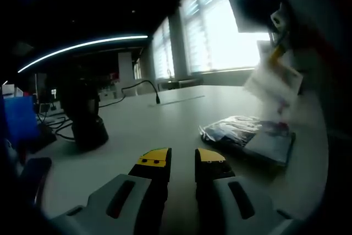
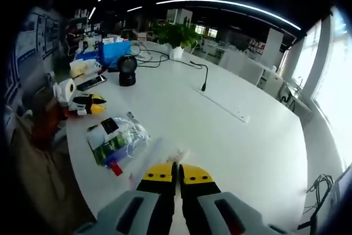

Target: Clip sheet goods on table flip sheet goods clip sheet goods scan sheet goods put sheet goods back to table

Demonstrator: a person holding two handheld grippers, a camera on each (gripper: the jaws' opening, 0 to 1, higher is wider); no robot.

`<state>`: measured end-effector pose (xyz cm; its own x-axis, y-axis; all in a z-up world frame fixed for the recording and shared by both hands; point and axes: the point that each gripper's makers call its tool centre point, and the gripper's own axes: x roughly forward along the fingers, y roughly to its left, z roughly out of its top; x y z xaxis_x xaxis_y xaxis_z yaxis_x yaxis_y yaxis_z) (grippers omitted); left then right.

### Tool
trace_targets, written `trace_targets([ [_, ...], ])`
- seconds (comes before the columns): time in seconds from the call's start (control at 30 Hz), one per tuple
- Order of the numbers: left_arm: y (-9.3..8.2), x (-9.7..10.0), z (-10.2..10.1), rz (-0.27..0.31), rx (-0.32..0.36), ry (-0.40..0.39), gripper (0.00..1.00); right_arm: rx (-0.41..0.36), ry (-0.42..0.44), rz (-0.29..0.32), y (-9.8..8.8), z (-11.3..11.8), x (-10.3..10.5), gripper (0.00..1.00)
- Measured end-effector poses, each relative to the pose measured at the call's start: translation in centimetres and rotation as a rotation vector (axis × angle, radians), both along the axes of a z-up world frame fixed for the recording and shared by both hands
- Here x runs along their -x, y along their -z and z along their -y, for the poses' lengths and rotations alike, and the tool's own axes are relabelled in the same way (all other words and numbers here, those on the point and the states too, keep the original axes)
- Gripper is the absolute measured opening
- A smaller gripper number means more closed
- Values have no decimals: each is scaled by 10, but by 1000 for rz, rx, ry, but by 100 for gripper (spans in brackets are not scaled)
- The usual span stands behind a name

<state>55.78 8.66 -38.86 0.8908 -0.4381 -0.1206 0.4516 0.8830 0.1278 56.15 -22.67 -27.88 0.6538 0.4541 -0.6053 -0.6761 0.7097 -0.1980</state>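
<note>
A pile of clear sheet goods packets (image 1: 247, 133) (image 2: 115, 136) lies on the white table (image 1: 159, 125) (image 2: 231, 141) near its edge. My left gripper (image 1: 183, 158) (image 2: 100, 104) hovers low over the table, open, with nothing between its yellow tips. My right gripper (image 2: 177, 174) (image 1: 278, 48) is raised above the table, its jaws shut on a translucent sheet packet (image 2: 157, 155) (image 1: 275, 83). In the left gripper view that packet hangs blurred at the upper right, above the pile.
A black round device (image 1: 88, 122) (image 2: 127, 70) stands further along the table, with a blue box (image 2: 113, 50) (image 1: 19, 119), cables and a phone (image 2: 91, 82) beyond it. A gooseneck microphone (image 2: 203, 78) (image 1: 148, 89) rises mid-table. A person's red sleeve (image 2: 41, 125) is at the table edge.
</note>
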Motion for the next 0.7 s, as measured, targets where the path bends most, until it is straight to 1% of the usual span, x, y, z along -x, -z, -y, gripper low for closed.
trace_targets([
  [0.33, 0, 0, 0, 2, -3, 2, 10, 1, -6, 50, -23, -6, -2, 0],
  [0.57, 0, 0, 0, 3, -5, 1, 10, -24, 16, 80, -33, -8, -8, 0],
  [0.7, 0, 0, 0, 3, -6, 1, 10, -34, 40, 104, -41, -7, -15, 0],
])
